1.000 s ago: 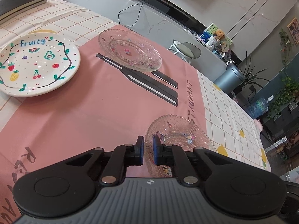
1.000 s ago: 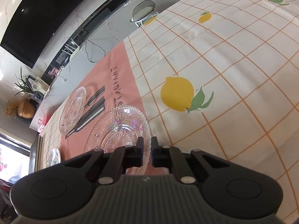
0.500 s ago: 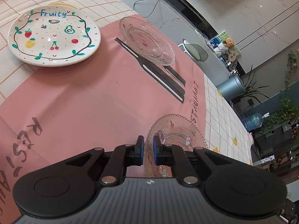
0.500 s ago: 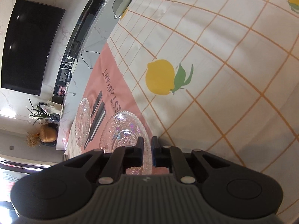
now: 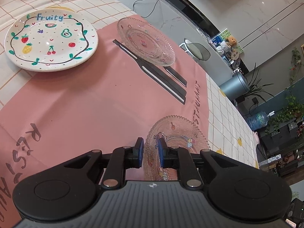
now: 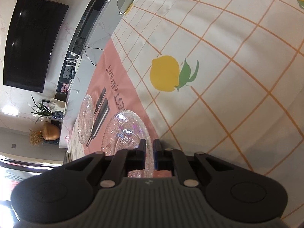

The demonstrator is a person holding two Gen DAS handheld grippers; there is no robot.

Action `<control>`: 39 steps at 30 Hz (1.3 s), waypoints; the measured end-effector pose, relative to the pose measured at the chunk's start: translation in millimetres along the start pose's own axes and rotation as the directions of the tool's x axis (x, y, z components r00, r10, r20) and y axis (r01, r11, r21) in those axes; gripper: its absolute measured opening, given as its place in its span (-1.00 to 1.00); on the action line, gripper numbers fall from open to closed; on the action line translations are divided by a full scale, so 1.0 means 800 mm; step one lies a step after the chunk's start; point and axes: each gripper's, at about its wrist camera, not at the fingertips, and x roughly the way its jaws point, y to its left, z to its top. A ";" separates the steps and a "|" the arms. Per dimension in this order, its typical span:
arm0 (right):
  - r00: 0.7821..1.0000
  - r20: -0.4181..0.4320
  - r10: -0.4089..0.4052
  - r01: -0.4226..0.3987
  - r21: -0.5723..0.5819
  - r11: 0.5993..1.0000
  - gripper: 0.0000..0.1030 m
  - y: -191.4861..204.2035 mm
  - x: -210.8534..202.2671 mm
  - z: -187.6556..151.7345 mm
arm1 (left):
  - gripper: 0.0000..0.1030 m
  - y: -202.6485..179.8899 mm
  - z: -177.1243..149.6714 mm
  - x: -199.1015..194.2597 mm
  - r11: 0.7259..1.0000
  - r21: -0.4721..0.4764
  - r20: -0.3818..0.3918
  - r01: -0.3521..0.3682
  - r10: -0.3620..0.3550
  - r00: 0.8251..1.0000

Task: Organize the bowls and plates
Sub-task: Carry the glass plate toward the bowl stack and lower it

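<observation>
From my seat I see the worktop [image 5: 224, 102] covered by a smooth cream cloth gridded in orange lines and printed with yellow lemons, and over its middle a matte pink mat [image 5: 91, 102] with dark lettering and a printed knife-and-fork silhouette running diagonally. Largest of the dishes is the round white plate [image 5: 51, 39], glazed and shallow, painted with fruit, a vine border and the word "Fruity"; it lies flat, half on the mat and half on the cloth, with nothing in it. Beside it, at the mat's far edge, the far glass plate [image 5: 146, 41] lies flat too, clear pressed glass with a beaded rim and small coloured motifs, empty, overlapping the printed cutlery. The near glass plate [image 5: 178, 134], of the same beaded glass with cartoon figures, sits at the mat's near corner by the lettering, also empty. My left tongs [image 5: 150, 150] are opening, blue pads [image 5: 140, 150] standing apart on either side of that plate's near rim without pressing it. My right tongs [image 6: 149, 150] are closed down on the same plate's rim from the opposite side, the glass edge running between the pads.
</observation>
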 end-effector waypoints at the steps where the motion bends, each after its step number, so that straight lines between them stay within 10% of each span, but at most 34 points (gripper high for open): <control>1: 1.000 0.005 -0.007 0.007 -0.011 1.000 -0.91 0.002 0.000 -0.001 | -0.79 0.001 -0.001 -0.001 1.000 0.002 0.007 -0.003 0.002 1.000; 39: 0.994 -0.081 -0.078 0.069 -0.117 0.991 -0.92 0.004 -0.123 -0.098 | -0.91 0.025 -0.072 -0.131 0.999 0.029 0.000 0.028 -0.028 1.000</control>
